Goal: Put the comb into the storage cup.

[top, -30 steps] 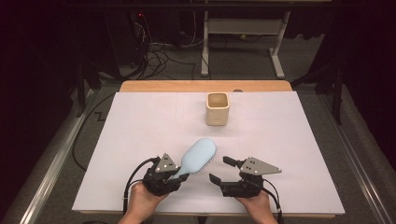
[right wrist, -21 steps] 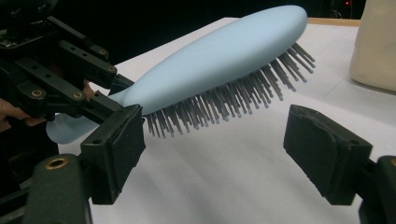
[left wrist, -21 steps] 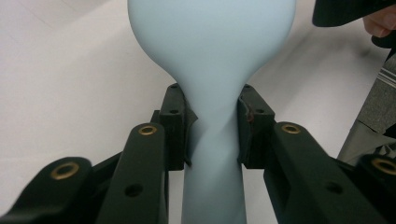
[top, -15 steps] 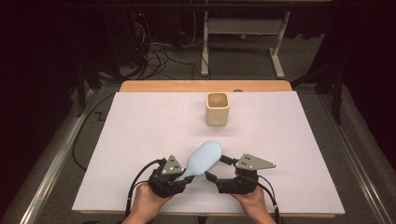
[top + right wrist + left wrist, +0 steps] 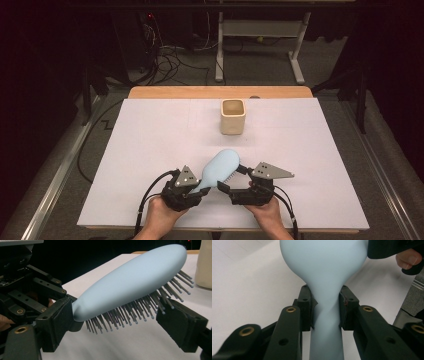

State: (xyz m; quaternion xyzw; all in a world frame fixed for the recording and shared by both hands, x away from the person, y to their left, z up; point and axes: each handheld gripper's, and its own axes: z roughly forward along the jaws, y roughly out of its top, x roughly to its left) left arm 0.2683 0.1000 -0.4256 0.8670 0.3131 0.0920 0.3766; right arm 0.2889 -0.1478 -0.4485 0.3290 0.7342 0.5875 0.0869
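While left gripper (image 5: pixel 192 186) clamps hairbrush (image 5: pixel 220 168) handle, right gripper (image 5: pixel 235 181) jaws just widening around bristled head.

Both hands enter from six o'clock. The left gripper (image 5: pixel 192 182) points toward one o'clock, its jaws clamped tight. The right gripper (image 5: pixel 235 181) points toward ten o'clock, its jaws just opening, spread wide.

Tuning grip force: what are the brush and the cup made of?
Brush: likely moulded plastic, pale blue, smooth matte back with soft sheen; thin grey bristles with ball tips, plastic or nylon by look. Cup: cream, matte, square with rounded corners; ceramic or plastic, can't tell.
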